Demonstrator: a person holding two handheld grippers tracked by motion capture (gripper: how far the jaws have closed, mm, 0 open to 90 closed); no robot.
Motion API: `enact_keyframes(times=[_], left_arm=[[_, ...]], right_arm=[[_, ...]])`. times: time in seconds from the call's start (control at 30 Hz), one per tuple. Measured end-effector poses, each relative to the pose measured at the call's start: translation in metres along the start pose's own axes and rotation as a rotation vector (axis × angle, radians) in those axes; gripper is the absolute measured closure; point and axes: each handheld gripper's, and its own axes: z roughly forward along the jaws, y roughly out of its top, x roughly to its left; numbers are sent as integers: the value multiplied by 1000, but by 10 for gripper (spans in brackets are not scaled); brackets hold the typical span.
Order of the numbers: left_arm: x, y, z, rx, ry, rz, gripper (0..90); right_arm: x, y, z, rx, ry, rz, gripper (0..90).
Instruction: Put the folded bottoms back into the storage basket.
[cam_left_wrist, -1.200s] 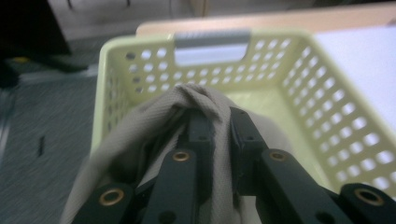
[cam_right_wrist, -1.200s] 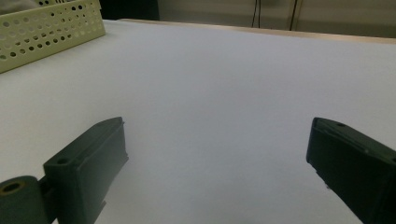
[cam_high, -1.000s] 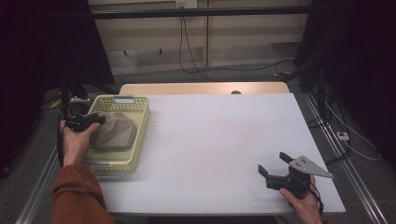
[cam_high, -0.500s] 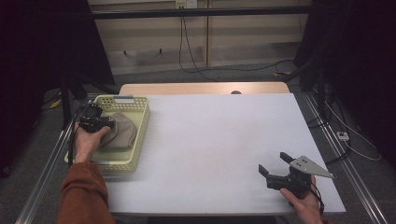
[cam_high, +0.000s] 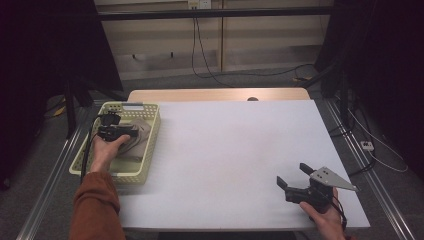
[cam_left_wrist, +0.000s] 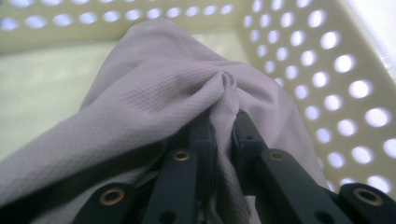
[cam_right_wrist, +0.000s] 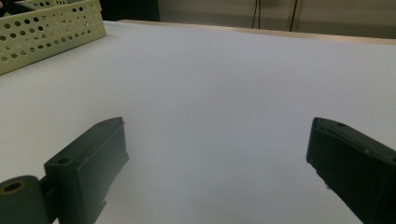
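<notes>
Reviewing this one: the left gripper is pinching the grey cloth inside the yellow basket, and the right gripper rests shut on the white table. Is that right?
Not quite. The right gripper is open, jaws wide apart over the white table, as the right gripper view shows. The left gripper does pinch the grey cloth inside the yellow basket.

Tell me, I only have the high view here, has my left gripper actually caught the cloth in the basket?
Observer: Yes. The left gripper has its fingers pinched on a fold of the grey cloth.
Operator: Is the cloth near a basket wall?
Observer: It lies against the perforated wall of the basket.
Operator: And my right gripper?
Observer: The right gripper is wide open, with bare white table between its fingers.
</notes>
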Motion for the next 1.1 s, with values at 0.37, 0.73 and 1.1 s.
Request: enact_keyframes(times=[0.37,0.73,1.1], left_arm=[[19,0,-24,48,214,27,813],[31,-3,-12,114,240,-8,808],[20,-12,-61,-129,217,-4,575]], right_arm=[[-1,0,0,1,-8,0,50],[-2,0,-1,-2,-7,2,50],[-1,0,1,3,-3,6,51]])
